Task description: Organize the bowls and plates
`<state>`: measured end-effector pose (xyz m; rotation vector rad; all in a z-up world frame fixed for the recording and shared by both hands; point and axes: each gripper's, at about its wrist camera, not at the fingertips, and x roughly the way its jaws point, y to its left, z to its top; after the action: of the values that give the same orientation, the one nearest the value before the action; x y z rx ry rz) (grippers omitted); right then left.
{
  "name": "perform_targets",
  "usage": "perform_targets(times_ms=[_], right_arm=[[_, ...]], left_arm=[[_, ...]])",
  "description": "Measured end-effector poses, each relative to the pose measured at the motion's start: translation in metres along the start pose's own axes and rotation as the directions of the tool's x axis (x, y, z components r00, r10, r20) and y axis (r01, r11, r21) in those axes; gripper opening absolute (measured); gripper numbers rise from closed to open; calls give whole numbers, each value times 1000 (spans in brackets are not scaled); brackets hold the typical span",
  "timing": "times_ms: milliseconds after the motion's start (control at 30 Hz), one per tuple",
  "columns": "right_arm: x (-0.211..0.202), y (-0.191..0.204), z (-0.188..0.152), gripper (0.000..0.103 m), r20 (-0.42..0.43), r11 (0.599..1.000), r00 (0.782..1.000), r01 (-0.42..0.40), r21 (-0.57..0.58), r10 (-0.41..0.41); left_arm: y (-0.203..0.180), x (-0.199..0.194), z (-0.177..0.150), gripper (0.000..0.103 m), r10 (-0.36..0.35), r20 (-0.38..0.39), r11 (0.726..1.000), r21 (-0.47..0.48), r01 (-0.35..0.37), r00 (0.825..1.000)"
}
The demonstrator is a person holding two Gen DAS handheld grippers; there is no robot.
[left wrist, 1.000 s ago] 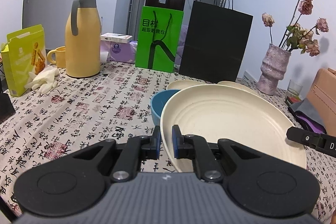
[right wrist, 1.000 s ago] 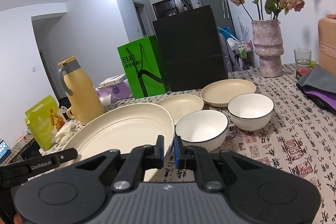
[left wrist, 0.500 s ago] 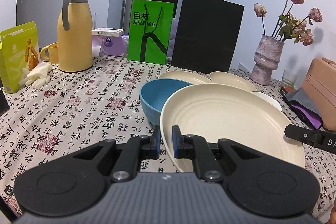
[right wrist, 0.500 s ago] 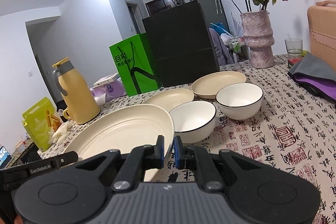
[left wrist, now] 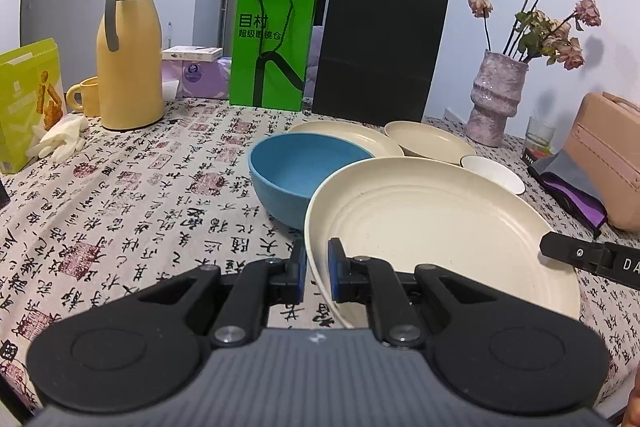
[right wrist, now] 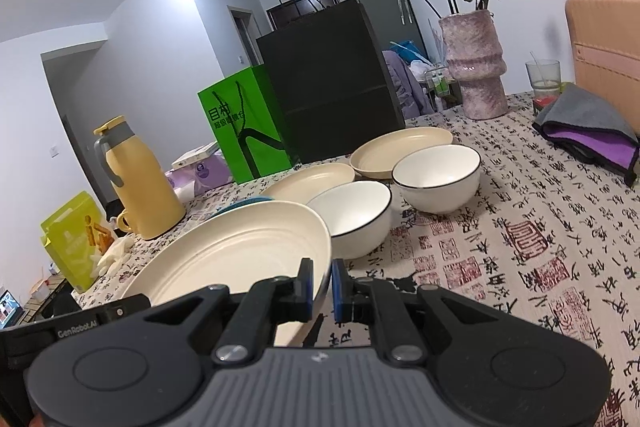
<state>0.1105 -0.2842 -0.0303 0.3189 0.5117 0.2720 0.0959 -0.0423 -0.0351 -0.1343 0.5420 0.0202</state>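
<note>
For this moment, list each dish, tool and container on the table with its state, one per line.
Large cream round plate: gripped at opposite rims, tilted.
Left tool: shut on the plate's rim.
Right tool: shut on the plate's rim.
Blue bowl: upright, empty, on the tablecloth.
Two white black-rimmed bowls: upright, empty.
Two smaller cream plates: flat, empty.
Yellow thermos jug: upright, lid on.

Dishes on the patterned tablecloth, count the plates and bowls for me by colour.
Cream round plates: 3
White black-rimmed bowls: 2
Blue round bowl: 1
Total: 6
</note>
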Motion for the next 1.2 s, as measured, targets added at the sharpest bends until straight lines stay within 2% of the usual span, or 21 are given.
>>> perform_targets(times_ms=[1200], right_arm=[[31, -20, -36, 9, -95, 999, 995, 22, 39, -18]], left_arm=[[3, 31, -31, 11, 14, -102, 1000, 20, -12, 995]])
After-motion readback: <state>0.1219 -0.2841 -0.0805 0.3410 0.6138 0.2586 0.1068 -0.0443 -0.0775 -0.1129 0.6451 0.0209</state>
